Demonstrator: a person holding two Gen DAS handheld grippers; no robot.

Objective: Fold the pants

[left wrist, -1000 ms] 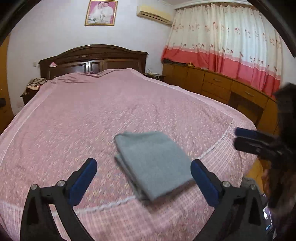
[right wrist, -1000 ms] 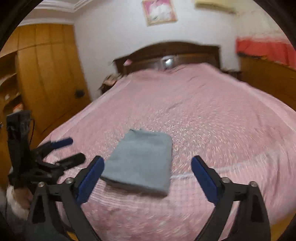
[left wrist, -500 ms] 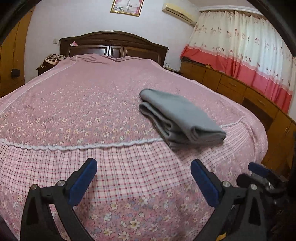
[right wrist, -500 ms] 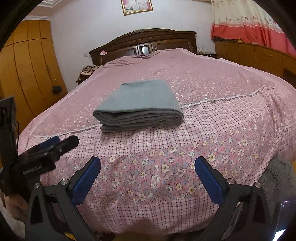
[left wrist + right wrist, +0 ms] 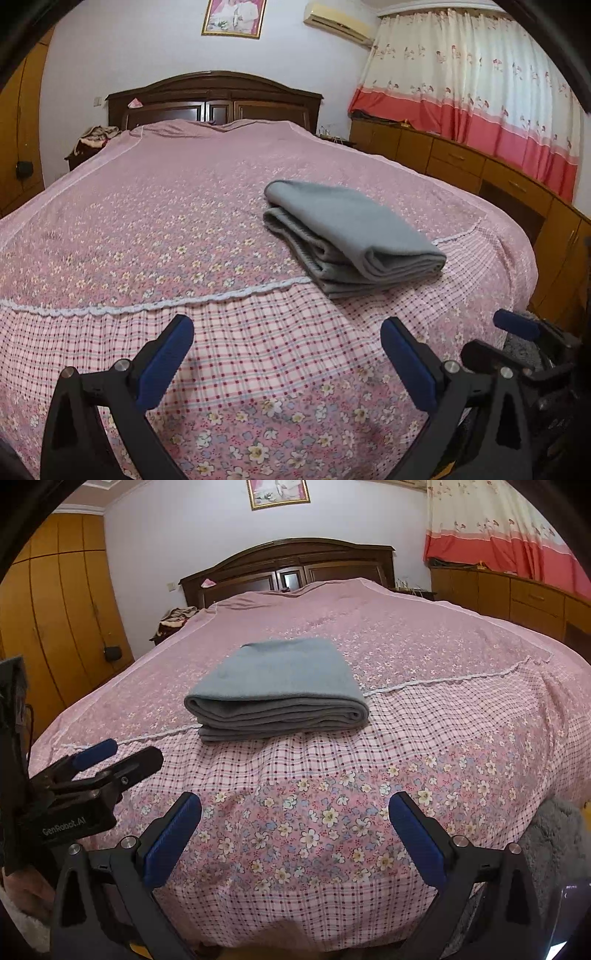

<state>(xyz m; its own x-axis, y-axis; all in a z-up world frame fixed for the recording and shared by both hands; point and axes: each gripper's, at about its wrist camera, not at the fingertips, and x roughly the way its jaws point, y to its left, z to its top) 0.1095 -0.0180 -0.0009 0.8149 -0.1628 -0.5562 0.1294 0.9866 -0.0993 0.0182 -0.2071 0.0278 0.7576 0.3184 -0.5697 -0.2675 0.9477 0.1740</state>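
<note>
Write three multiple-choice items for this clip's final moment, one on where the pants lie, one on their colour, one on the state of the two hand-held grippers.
1. Where does the folded grey fabric pants bundle lie?
A. On the wooden cabinet
B. On the pink floral bedspread, across its white lace trim line
C. On the floor

2. What colour are the pants?
A. Grey
B. Red
C. Yellow

3. What state are the hand-held grippers in?
A. Both shut on the pants
B. One holds the bedspread
C. Both open, holding nothing

Answers:
1 B: the bundle rests on the bedspread near the foot of the bed, overlapping the lace line.
2 A: the stacked layers are all plain grey.
3 C: the left hand-held gripper and right hand-held gripper have wide-spread fingers, apart from the pants.
</note>
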